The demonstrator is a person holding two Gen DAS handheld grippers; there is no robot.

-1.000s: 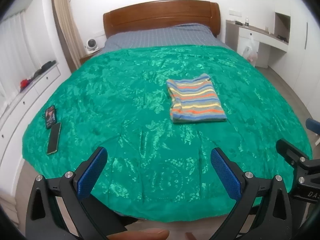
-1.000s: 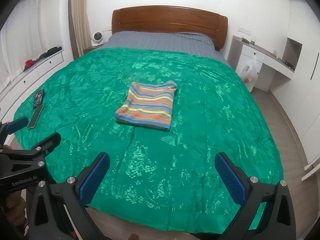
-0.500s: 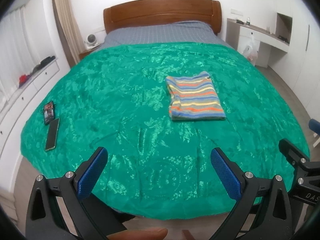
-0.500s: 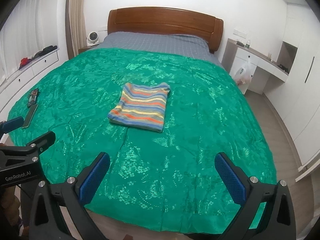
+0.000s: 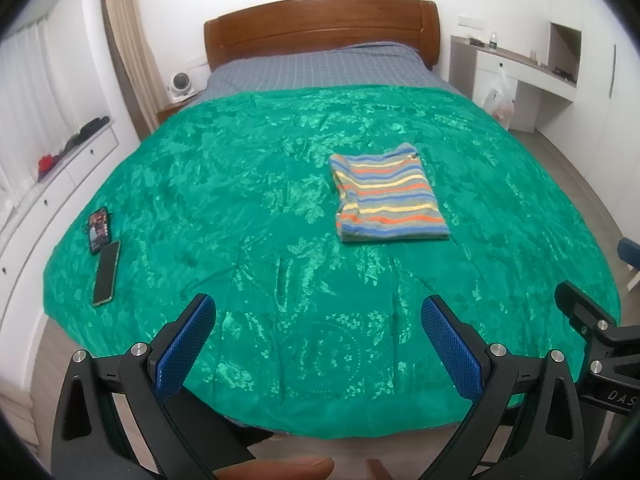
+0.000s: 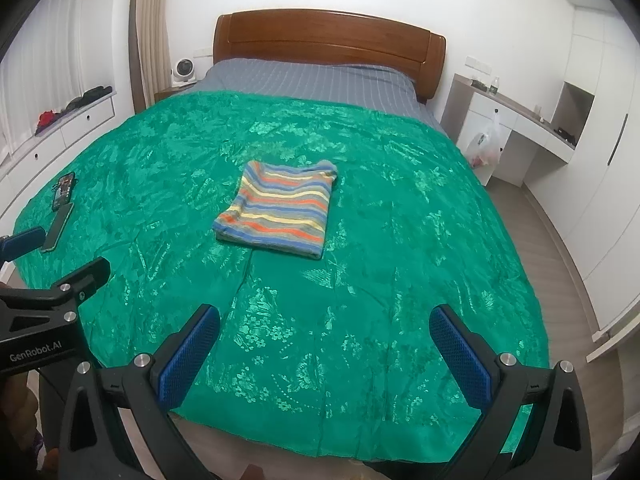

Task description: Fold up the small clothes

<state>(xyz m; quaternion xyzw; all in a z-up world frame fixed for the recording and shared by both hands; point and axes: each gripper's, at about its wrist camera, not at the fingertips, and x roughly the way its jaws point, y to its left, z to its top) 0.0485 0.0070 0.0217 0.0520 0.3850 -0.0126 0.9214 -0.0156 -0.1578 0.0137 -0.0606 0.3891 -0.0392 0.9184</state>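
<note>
Striped knit garment (image 5: pixel 390 196), folded into a flat near-rectangle with blue, orange, yellow and grey bands, lies at mid-bed on a glossy green floral-brocade bedspread (image 5: pixel 248 200); in the right wrist view it sits at about 11 o'clock from the gripper, well apart from both tools. Left gripper (image 5: pixel 318 342): jaws spread wide, holding nothing, blue fingers (image 5: pixel 185 346) with a dimpled grid texture on black frames. Right gripper (image 6: pixel 324 350): likewise wide apart and empty, hanging over the foot edge of the bed. Two phones (image 5: pixel 102 254) lie end to end near the bedspread's 9 o'clock edge; the upper screen's content is too small to read. Grey checked sheet (image 5: pixel 320 70) shows beyond the spread, below a curved wooden headboard (image 5: pixel 320 28). A fingertip (image 5: pixel 276 468) is cut off by the bottom frame. White drawers (image 5: pixel 60 176) at left; a plastic bag (image 6: pixel 484 144) hangs by the desk (image 6: pixel 520 120) at right.
</note>
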